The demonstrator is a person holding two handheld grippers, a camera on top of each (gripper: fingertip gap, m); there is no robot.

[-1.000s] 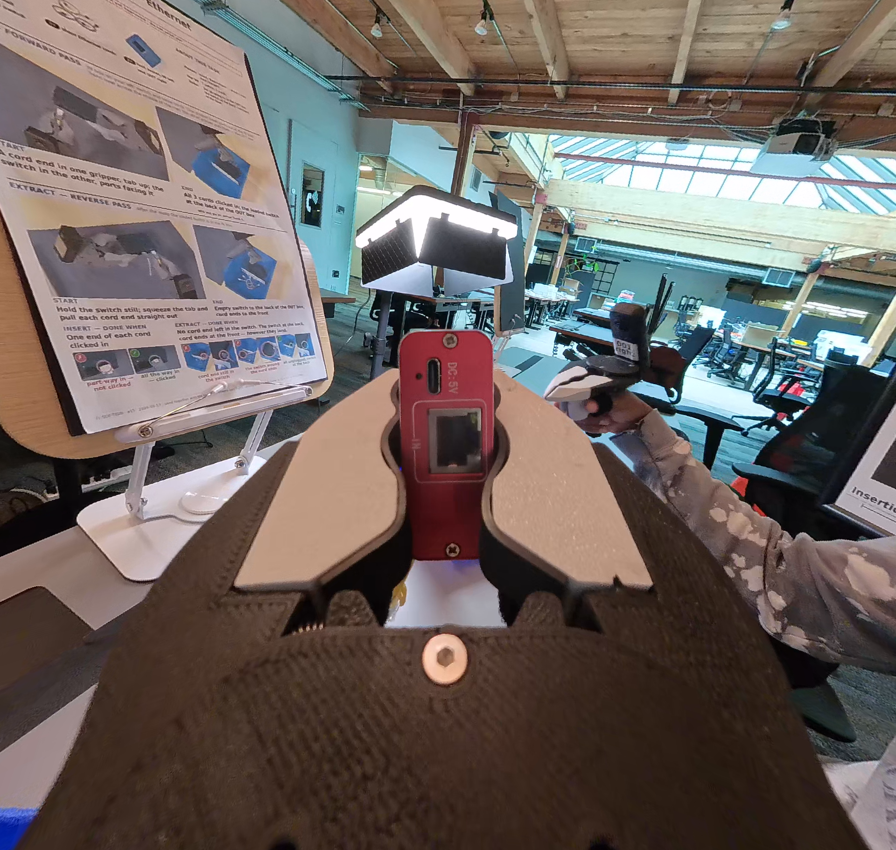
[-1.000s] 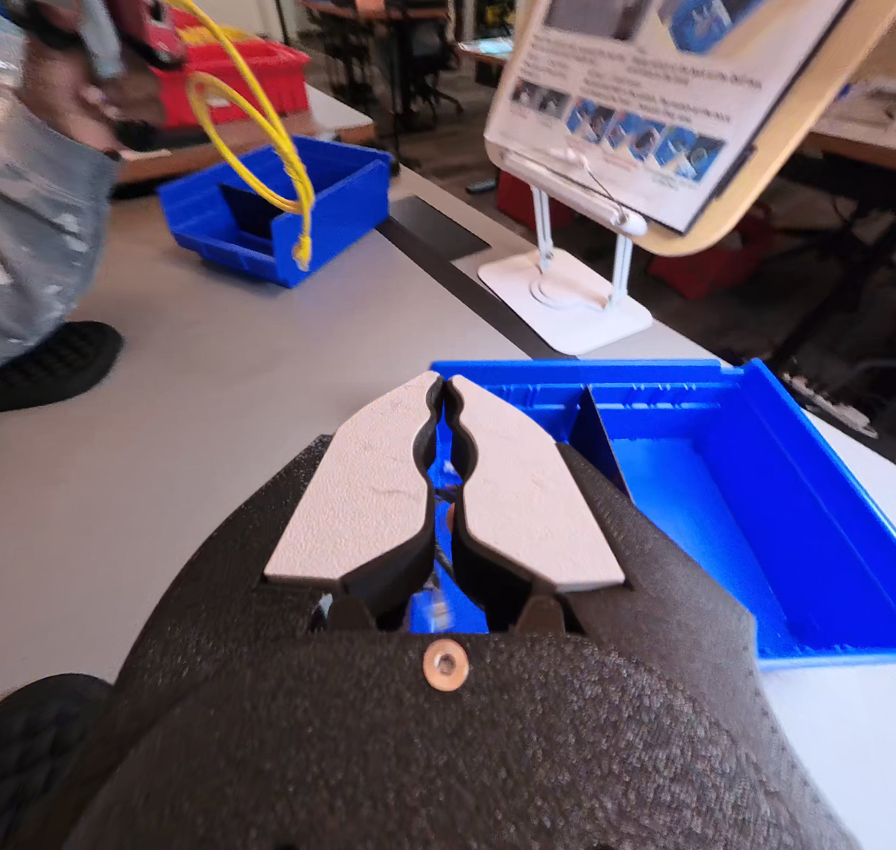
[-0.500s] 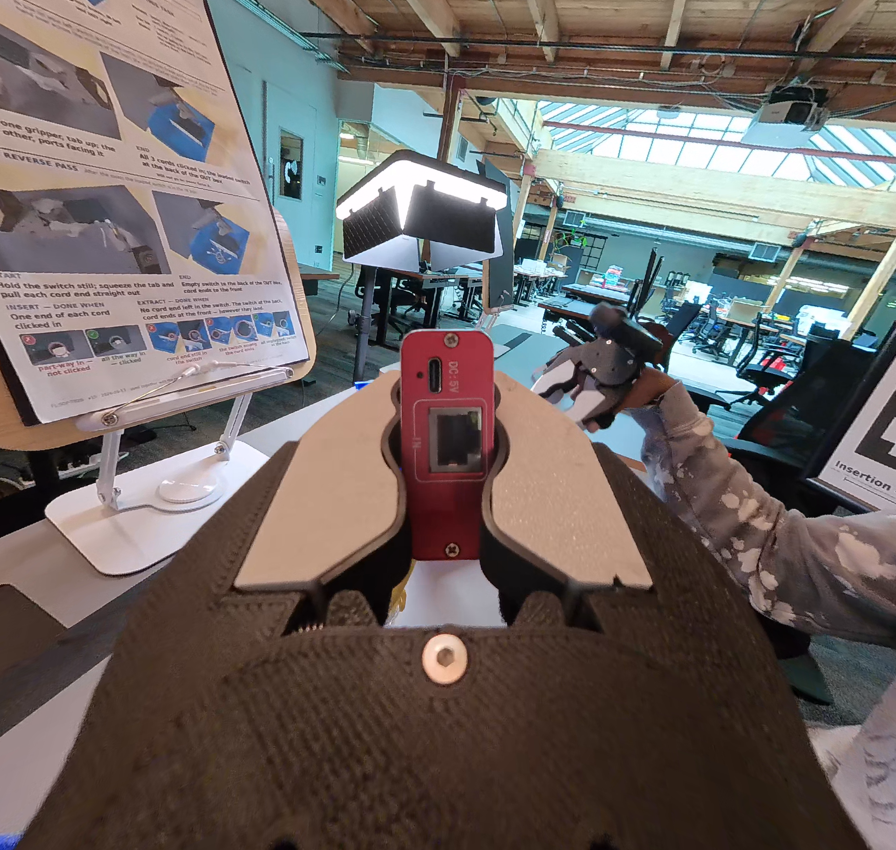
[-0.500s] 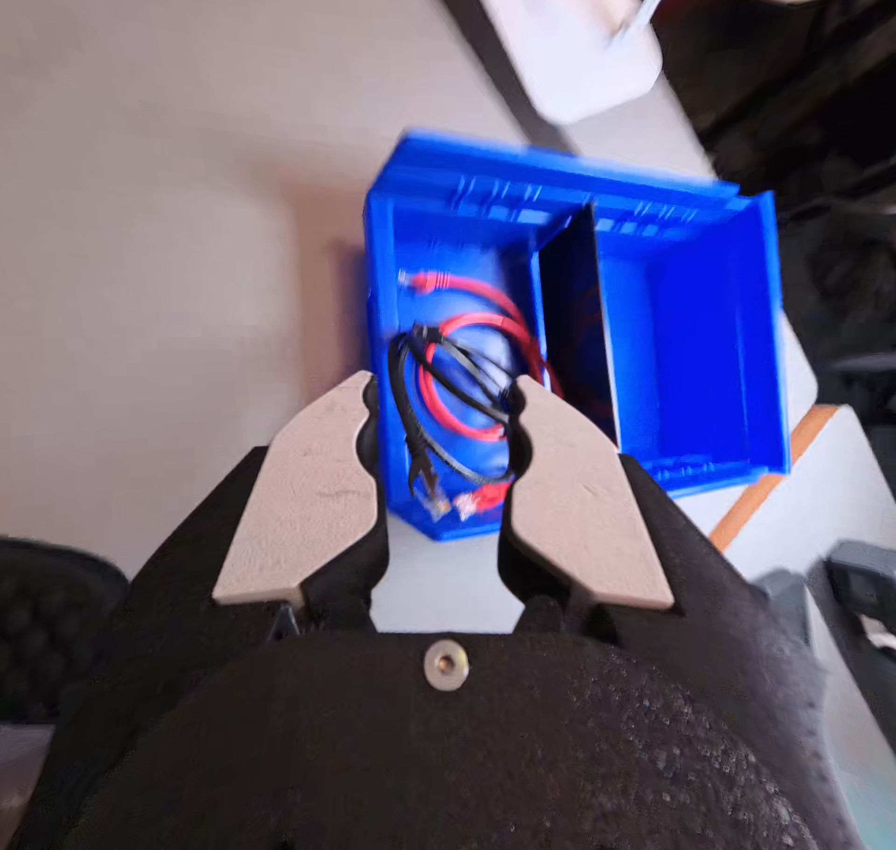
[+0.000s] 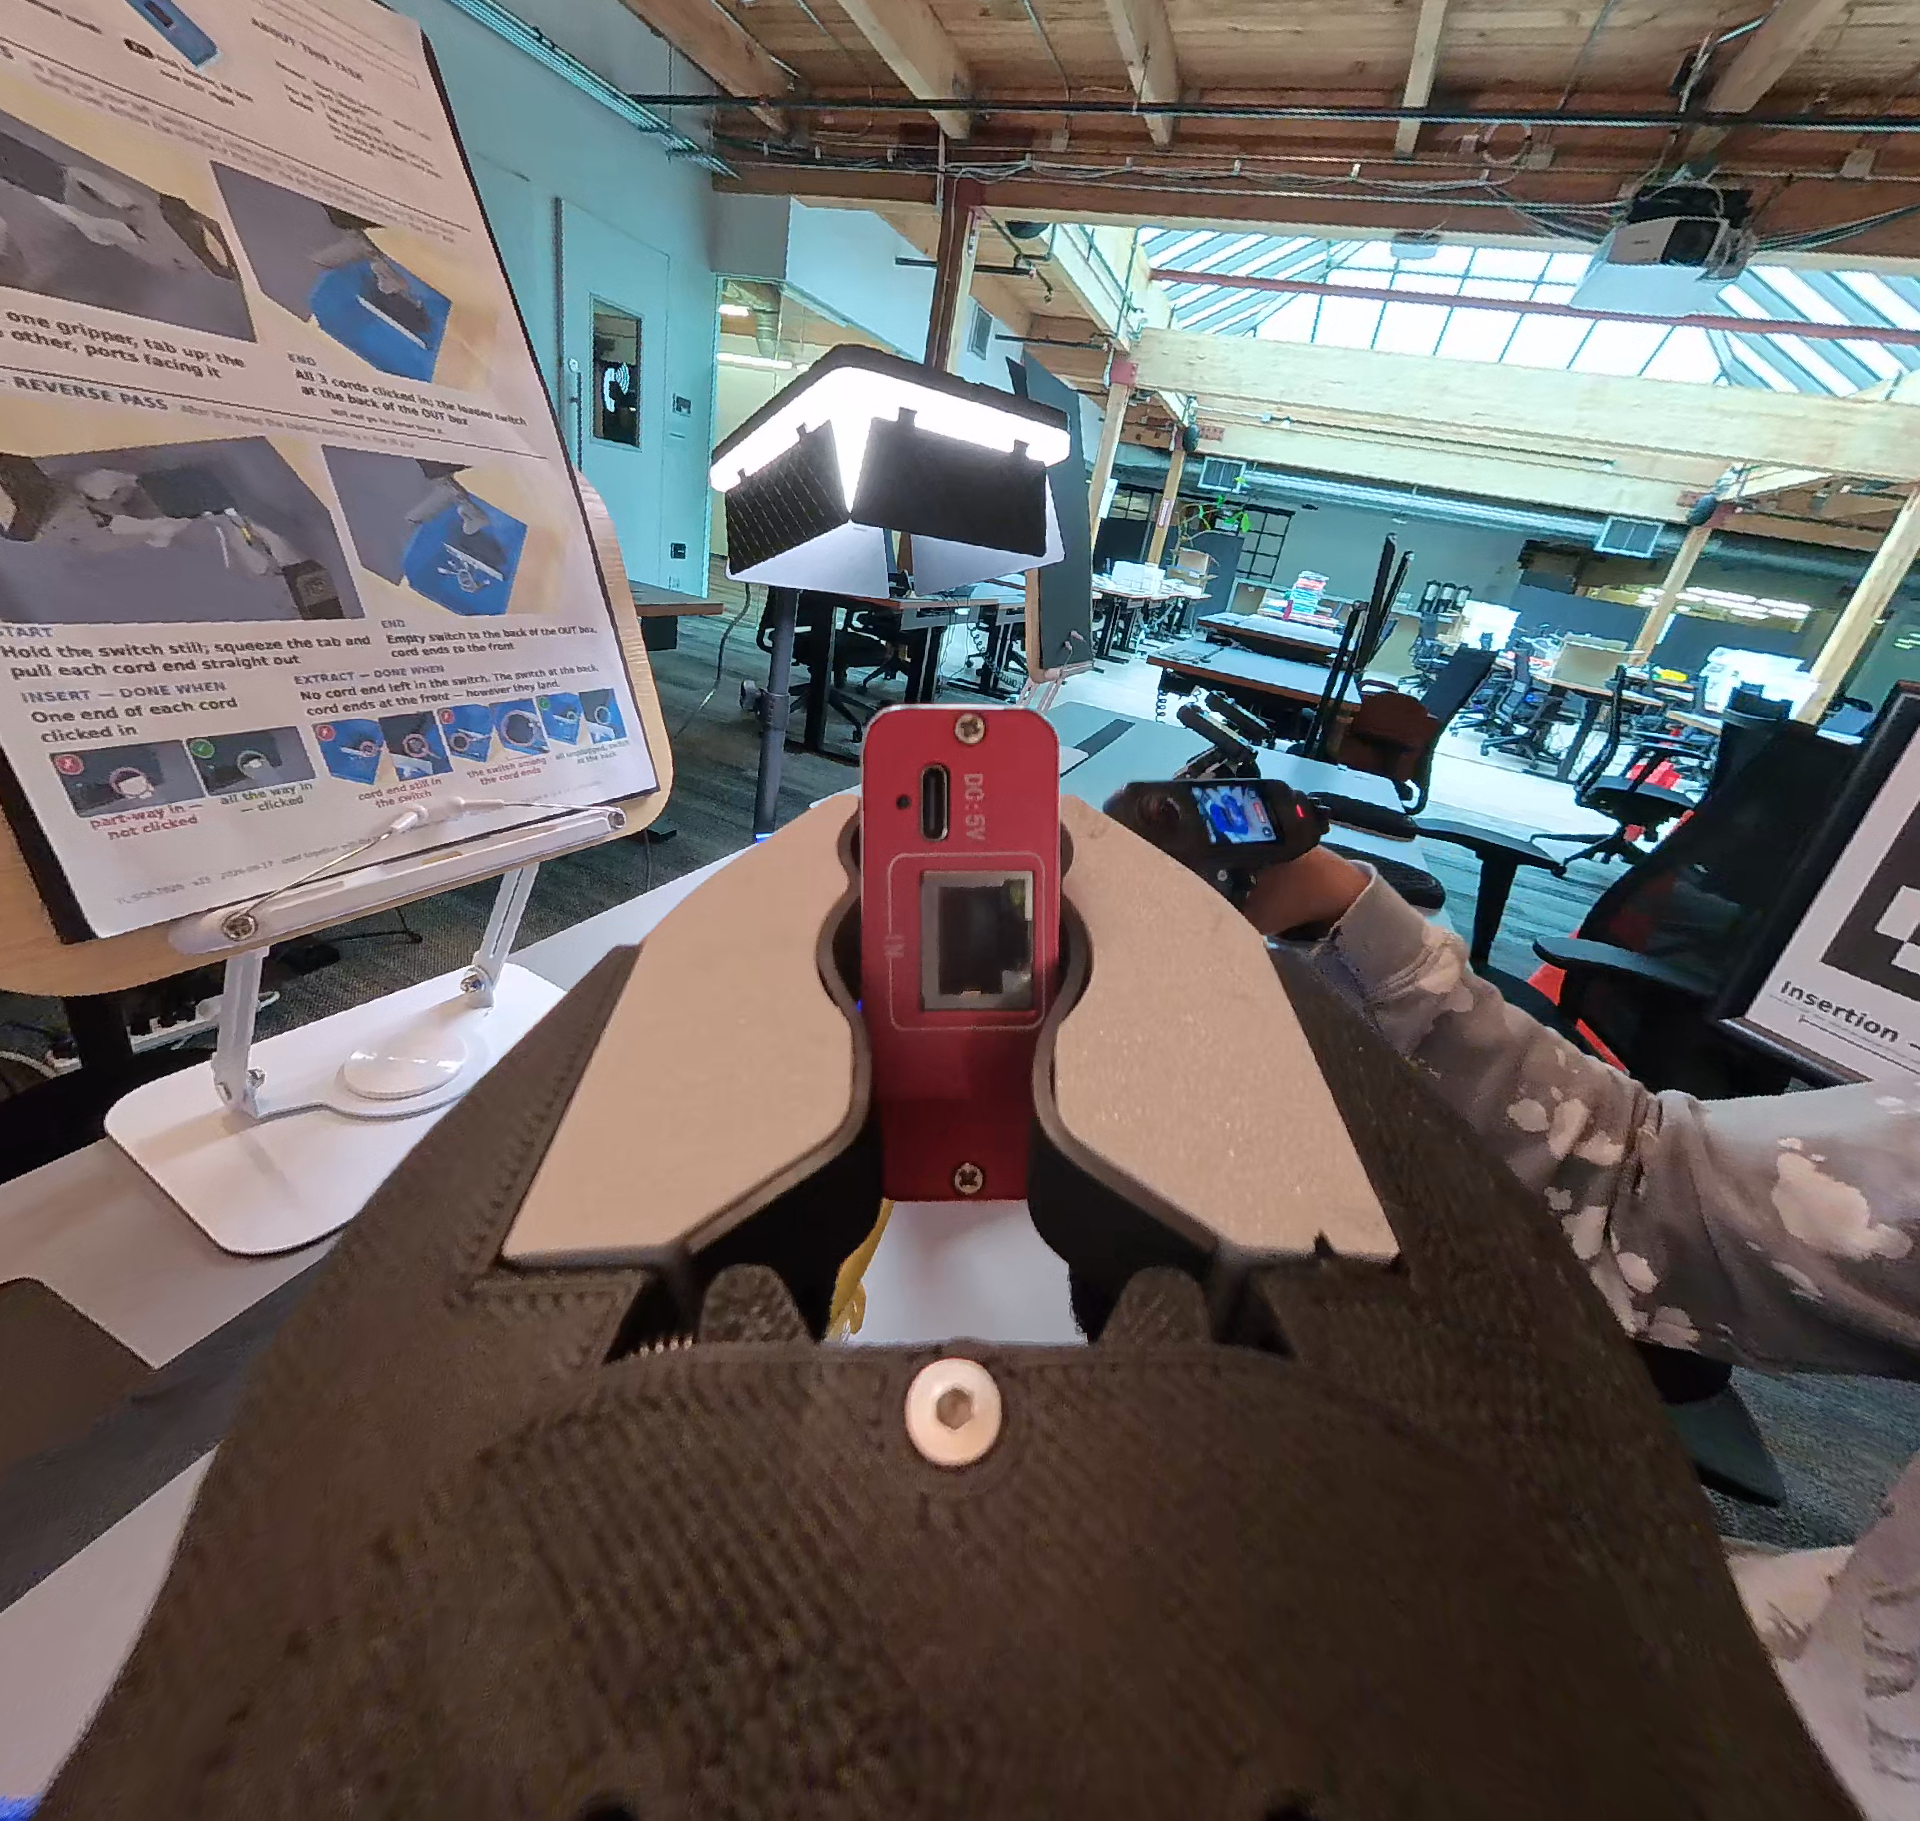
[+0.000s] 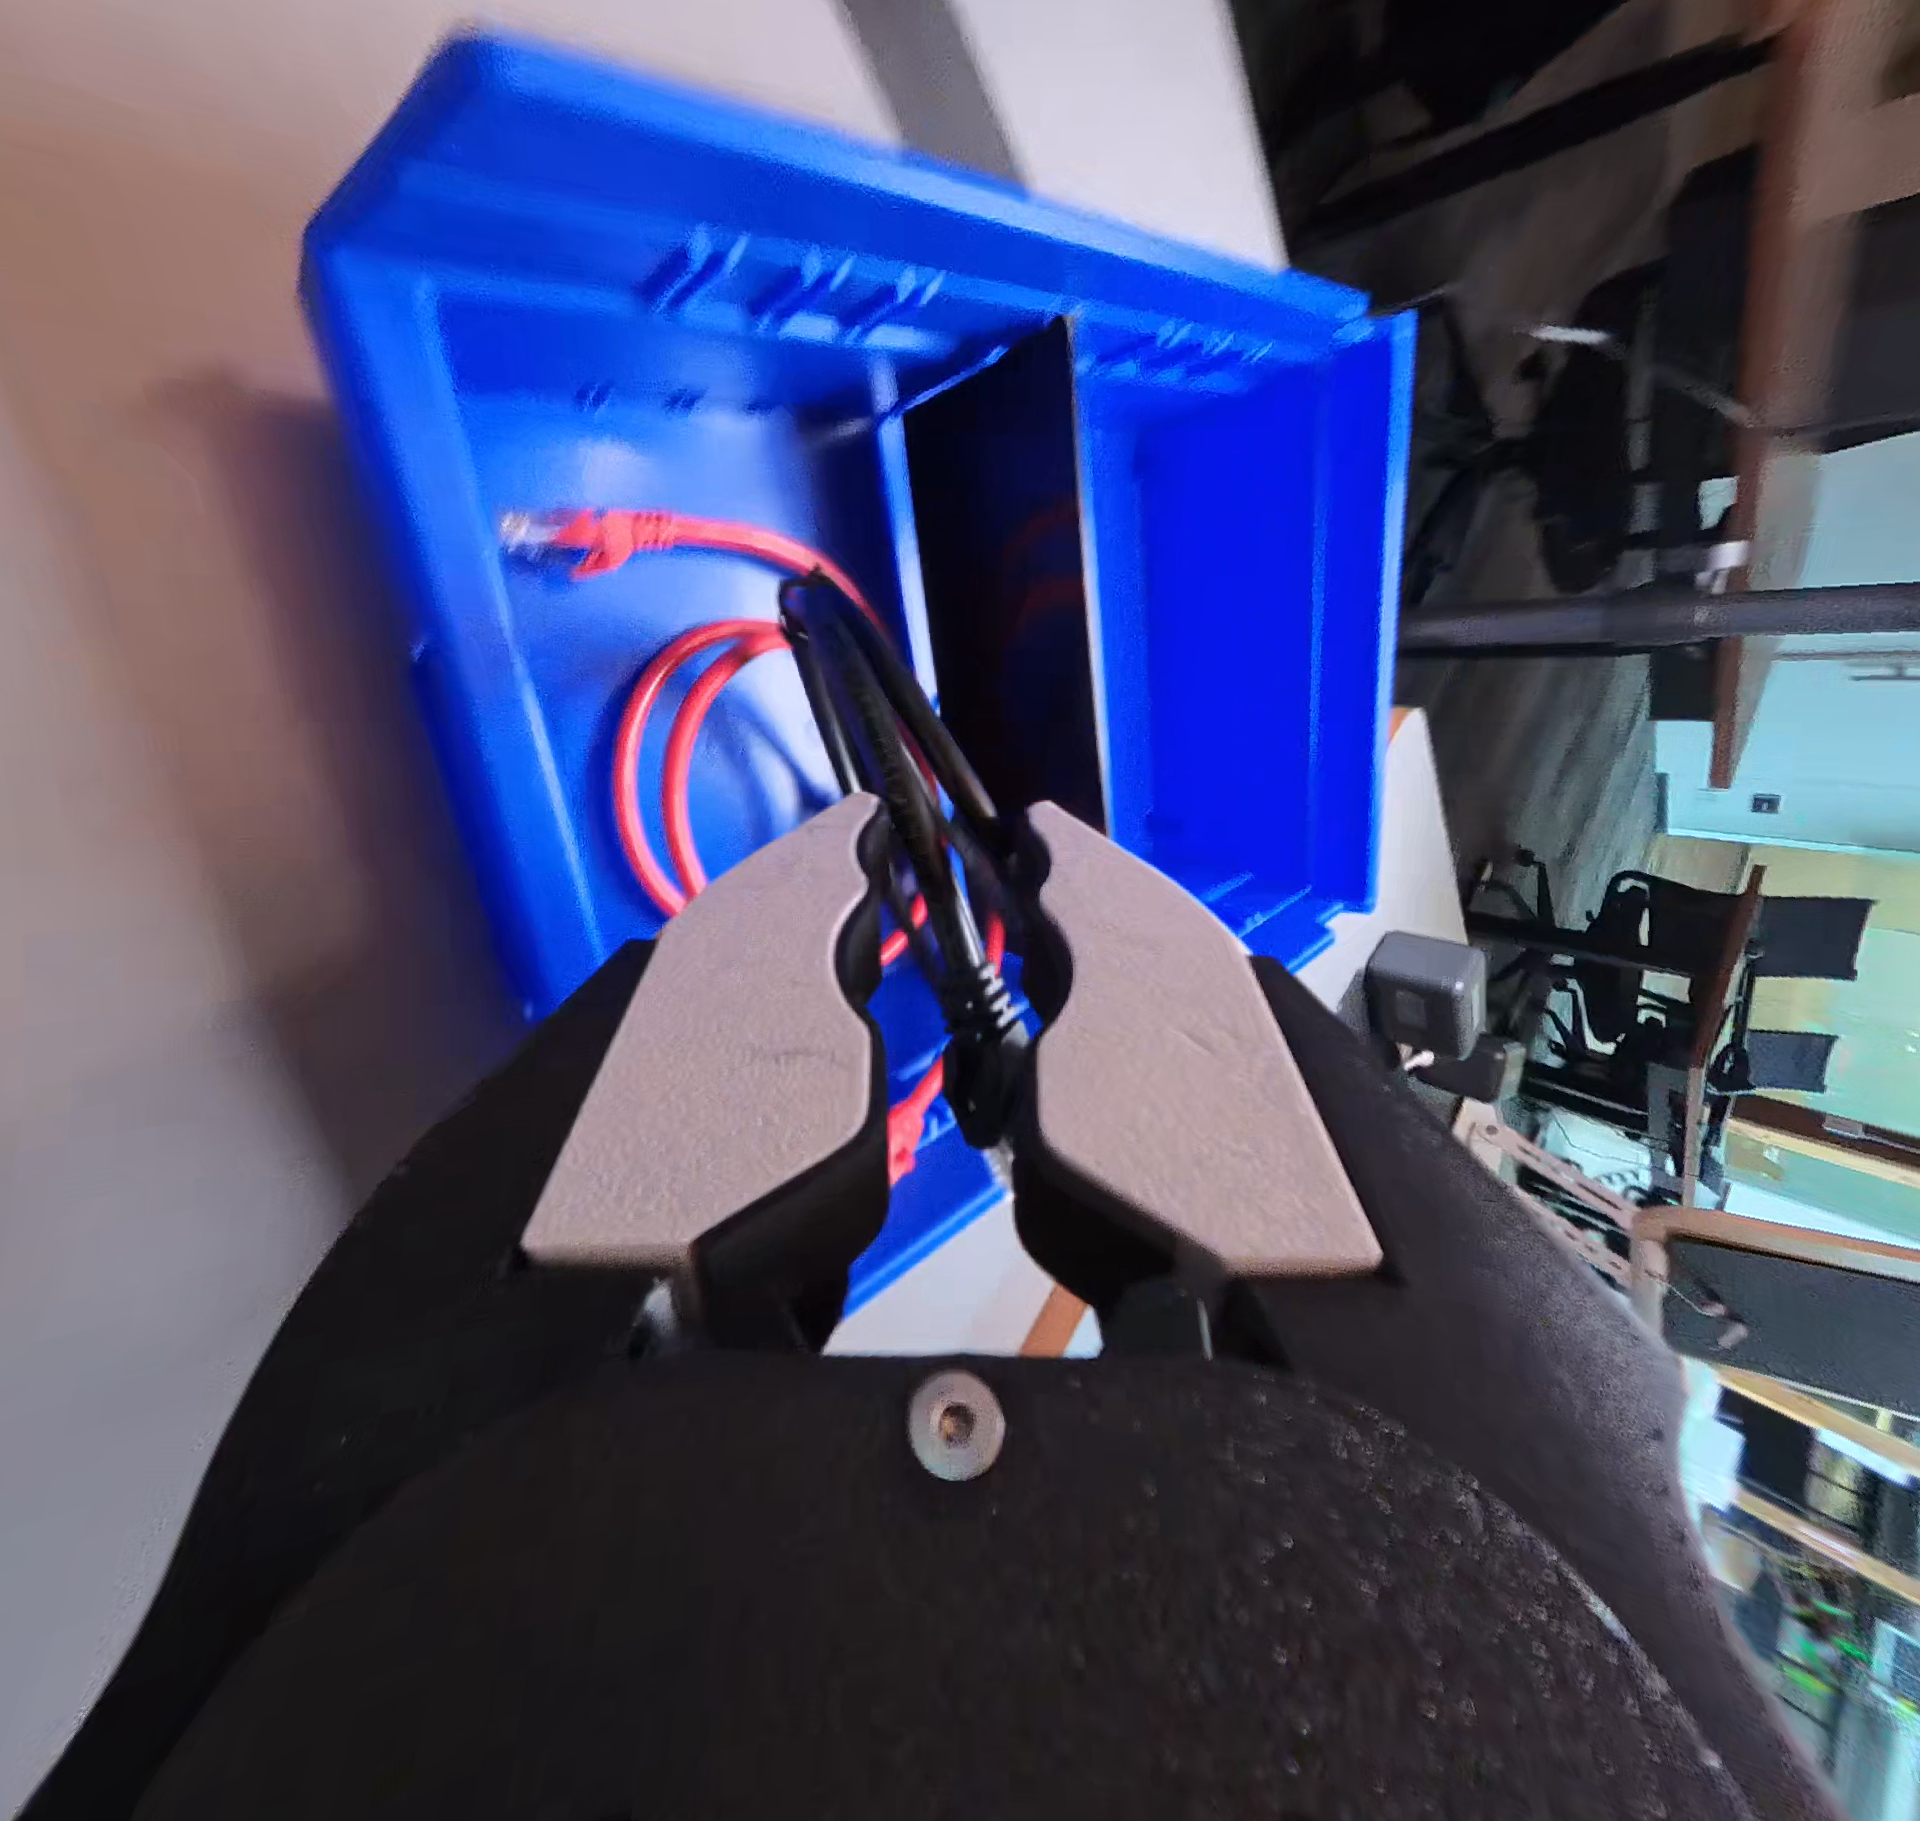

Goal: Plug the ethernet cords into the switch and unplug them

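Observation:
My left gripper [image 5: 961, 821] is shut on the red switch [image 5: 961, 1044], held upright with one end port facing the camera. A bit of yellow cord [image 5: 857, 1288] shows below it. My right gripper [image 6: 951, 821] hangs over the blue bin [image 6: 831, 161], jaws partly closed around the black cord [image 6: 883, 691]. The black plug [image 6: 987, 1075] lies against the right finger, with a gap on the left side. A coiled red cord [image 6: 665, 722] lies in the bin's left compartment. The right gripper also shows farther off in the left wrist view [image 5: 1236, 815], in a person's hand.
An instruction board [image 5: 291, 483] on a white stand [image 5: 312, 1096] is at the left on the table. A lit softbox [image 5: 894, 483] stands behind. A black divider [image 6: 997, 576] splits the bin. The table edge and a small grey camera [image 6: 1423, 992] lie right of the bin.
My right gripper opened, tipped down over the bin, moved close to the cords and narrowed its jaws around the black cord. My left gripper kept hold of the switch and shifted slightly.

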